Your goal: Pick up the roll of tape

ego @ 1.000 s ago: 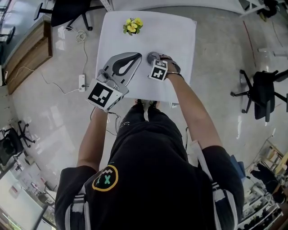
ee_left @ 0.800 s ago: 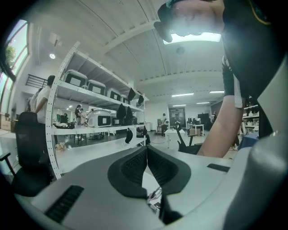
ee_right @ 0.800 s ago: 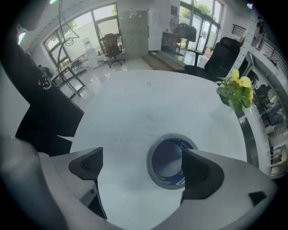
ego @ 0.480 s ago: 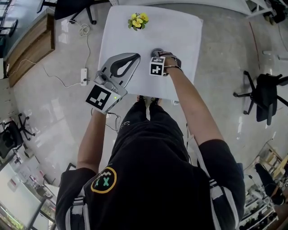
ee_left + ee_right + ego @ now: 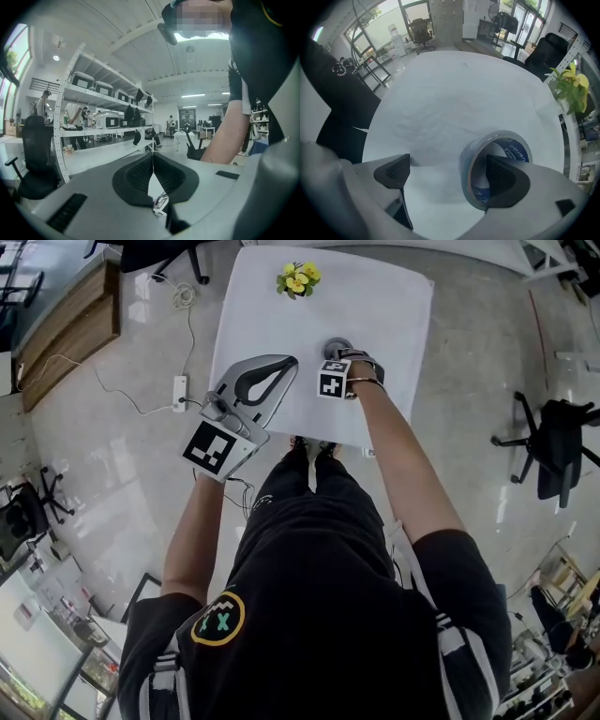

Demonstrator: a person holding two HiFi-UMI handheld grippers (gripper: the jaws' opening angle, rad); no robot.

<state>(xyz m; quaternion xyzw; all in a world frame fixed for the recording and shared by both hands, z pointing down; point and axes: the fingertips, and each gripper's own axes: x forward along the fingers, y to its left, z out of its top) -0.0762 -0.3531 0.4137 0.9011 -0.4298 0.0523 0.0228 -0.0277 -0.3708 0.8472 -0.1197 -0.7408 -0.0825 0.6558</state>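
Lying flat, the roll of tape [image 5: 515, 151] is resting on the white table [image 5: 375, 306], toward its near right part and directly under the right claw [image 5: 447, 171]. That claw is pointing down with its jaws closing. One jaw is reaching into the roll's hole and the other is standing outside, well clear of the roll's wall, so nothing is gripping it yet. The left claw [image 5: 153, 168] is hovering over the table's near left edge, clenched on nothing. Yellow flowers [image 5: 298, 279] are standing at the far edge.
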